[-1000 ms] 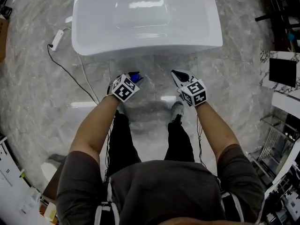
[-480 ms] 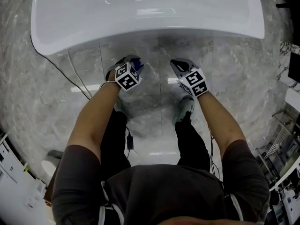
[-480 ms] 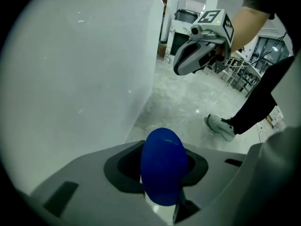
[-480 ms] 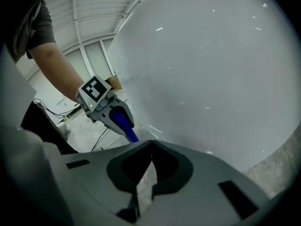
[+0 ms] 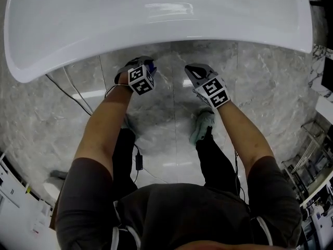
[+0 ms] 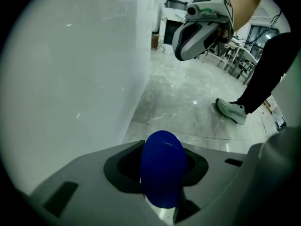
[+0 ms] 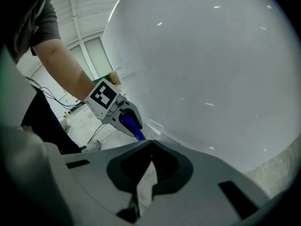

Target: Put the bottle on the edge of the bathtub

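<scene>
One broad white bathtub (image 5: 156,25) fills the top of the head view, its curved near rim running from side to side above a grey marble floor (image 5: 270,92). A bare strip of that floor lies between the tub wall and the person's pale shoe (image 5: 202,125), with a thin cable (image 5: 73,90) trailing at the left. Both grippers hang over this strip, just short of the rim and well apart from each other. The left gripper (image 5: 144,66) has its jaws clamped on the blue bottle (image 6: 162,173), which is off the tub, with the tub's outer wall rising close on its left and open floor to its right. The right gripper (image 5: 191,69) is empty, its jaws pressed together, the white wall looming near ahead.
</scene>
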Available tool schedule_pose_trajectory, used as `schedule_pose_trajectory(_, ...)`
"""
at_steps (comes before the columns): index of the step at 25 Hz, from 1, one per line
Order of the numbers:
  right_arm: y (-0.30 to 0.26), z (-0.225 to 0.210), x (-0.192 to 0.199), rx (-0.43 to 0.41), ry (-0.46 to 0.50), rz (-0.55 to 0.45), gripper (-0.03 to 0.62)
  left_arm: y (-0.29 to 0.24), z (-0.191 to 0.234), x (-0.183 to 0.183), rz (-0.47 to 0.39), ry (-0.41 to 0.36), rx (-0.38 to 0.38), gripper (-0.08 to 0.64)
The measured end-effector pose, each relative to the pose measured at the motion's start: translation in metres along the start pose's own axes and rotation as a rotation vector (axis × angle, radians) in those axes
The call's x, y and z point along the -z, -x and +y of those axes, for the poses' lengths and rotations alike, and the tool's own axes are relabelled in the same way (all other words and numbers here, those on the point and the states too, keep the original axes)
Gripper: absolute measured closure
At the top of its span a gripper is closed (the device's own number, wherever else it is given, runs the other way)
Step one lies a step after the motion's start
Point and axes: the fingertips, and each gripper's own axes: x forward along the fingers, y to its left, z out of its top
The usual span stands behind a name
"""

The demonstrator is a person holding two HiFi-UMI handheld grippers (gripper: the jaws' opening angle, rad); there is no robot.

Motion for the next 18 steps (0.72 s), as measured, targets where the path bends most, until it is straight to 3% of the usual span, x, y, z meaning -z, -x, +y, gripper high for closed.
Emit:
schedule_pose_trajectory(7, -0.007, -0.012, -0.004, 0.025, -0.035, -0.011, 0.598, -0.014, 0.015, 0.003, 0.039, -0.073, -0.014, 0.428)
schedule_pose_trajectory(18, -0.009, -0.015, -0.009, 0.032, -0.033, -0.016, 0.598, -0.025, 0.019, 0.039, 0.14, -0.066, -0.03, 0.426)
